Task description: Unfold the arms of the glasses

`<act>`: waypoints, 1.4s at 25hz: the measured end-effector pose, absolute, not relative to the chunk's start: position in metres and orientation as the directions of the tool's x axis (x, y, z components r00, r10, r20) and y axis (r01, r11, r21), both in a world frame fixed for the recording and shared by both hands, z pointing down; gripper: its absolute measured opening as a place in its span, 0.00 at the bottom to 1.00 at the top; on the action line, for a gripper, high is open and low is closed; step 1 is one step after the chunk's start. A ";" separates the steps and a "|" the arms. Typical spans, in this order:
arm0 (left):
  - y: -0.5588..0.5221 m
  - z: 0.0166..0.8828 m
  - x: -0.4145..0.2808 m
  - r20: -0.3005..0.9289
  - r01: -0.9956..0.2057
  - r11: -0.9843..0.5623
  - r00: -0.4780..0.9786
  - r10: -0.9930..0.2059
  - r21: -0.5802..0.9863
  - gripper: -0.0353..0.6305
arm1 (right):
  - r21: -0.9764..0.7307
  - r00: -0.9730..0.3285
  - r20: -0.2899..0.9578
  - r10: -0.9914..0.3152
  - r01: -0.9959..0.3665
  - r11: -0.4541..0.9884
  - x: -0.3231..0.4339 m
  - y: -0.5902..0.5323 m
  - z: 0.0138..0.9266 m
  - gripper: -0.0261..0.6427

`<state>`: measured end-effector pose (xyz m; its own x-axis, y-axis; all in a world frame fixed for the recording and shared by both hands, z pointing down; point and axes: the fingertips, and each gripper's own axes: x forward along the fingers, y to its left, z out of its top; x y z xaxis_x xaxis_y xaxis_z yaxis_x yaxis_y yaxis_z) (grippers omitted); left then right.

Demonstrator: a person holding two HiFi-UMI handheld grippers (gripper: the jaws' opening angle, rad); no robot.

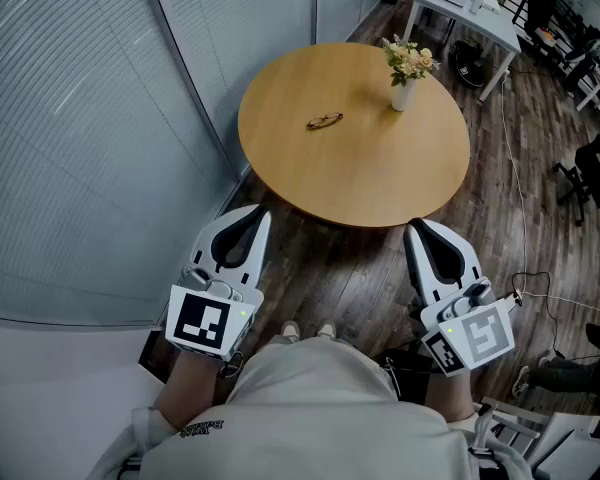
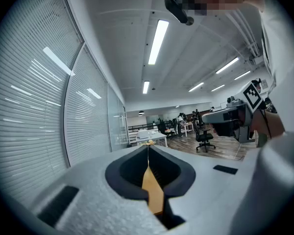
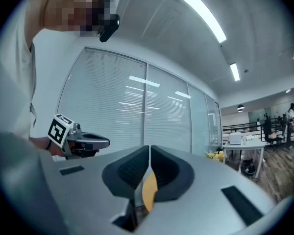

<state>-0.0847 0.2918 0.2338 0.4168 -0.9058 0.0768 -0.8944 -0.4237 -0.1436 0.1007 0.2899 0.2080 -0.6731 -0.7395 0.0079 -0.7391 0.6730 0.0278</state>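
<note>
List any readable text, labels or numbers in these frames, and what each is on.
No legible text in any view.
Person's pale sleeve: small dark print, too small to read.
Cubes on the left gripper and right gripper: black-and-white square markers, patterns only, no letters.
Round wooden table, folded glasses, white vase of flowers: no print visible.

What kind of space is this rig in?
Probably an open-plan office: blinded glass walls curve round a round wooden table, with a white desk and a black office chair further back under strip ceiling lights.
</note>
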 end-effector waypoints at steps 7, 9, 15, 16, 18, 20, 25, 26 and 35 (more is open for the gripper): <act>0.290 0.240 -0.075 0.097 -0.884 -0.430 0.419 -0.903 -0.186 0.09 | 0.018 -0.657 -0.012 -0.754 -0.754 0.656 0.116 0.284 0.208 0.09; 0.288 0.242 -0.070 0.101 -0.880 -0.434 0.422 -0.901 -0.194 0.09 | 0.011 -0.655 -0.009 -0.756 -0.756 0.655 0.121 0.281 0.211 0.09; 0.286 0.243 -0.049 0.113 -0.882 -0.442 0.428 -0.897 -0.164 0.09 | 0.001 -0.650 0.006 -0.760 -0.760 0.650 0.137 0.277 0.220 0.09; 0.285 0.244 -0.045 0.116 -0.881 -0.443 0.428 -0.896 -0.165 0.09 | 0.000 -0.649 0.006 -0.761 -0.761 0.649 0.140 0.276 0.222 0.09; 0.284 0.247 -0.039 0.118 -0.879 -0.443 0.429 -0.896 -0.174 0.09 | -0.002 -0.648 0.008 -0.762 -0.762 0.648 0.147 0.275 0.225 0.09; 0.283 0.252 -0.035 0.120 -0.874 -0.443 0.426 -0.896 -0.199 0.09 | -0.004 -0.648 0.014 -0.762 -0.762 0.648 0.154 0.274 0.229 0.09; 0.281 0.257 -0.016 0.133 -0.879 -0.443 0.425 -0.896 -0.175 0.09 | -0.009 -0.648 0.022 -0.761 -0.761 0.648 0.170 0.269 0.239 0.09; 0.280 0.258 -0.014 0.137 -0.880 -0.442 0.423 -0.896 -0.174 0.09 | -0.010 -0.649 0.025 -0.760 -0.760 0.649 0.172 0.267 0.240 0.09; 0.277 0.266 0.001 0.167 -0.884 -0.425 0.397 -0.903 -0.196 0.09 | -0.034 -0.657 0.039 -0.752 -0.754 0.657 0.193 0.261 0.254 0.09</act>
<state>0.0010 0.2774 0.2656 0.3969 -0.9026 0.1667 -0.8837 -0.4248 -0.1964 0.1928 0.2614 0.2544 -0.6574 -0.7525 0.0394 -0.7535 0.6566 -0.0335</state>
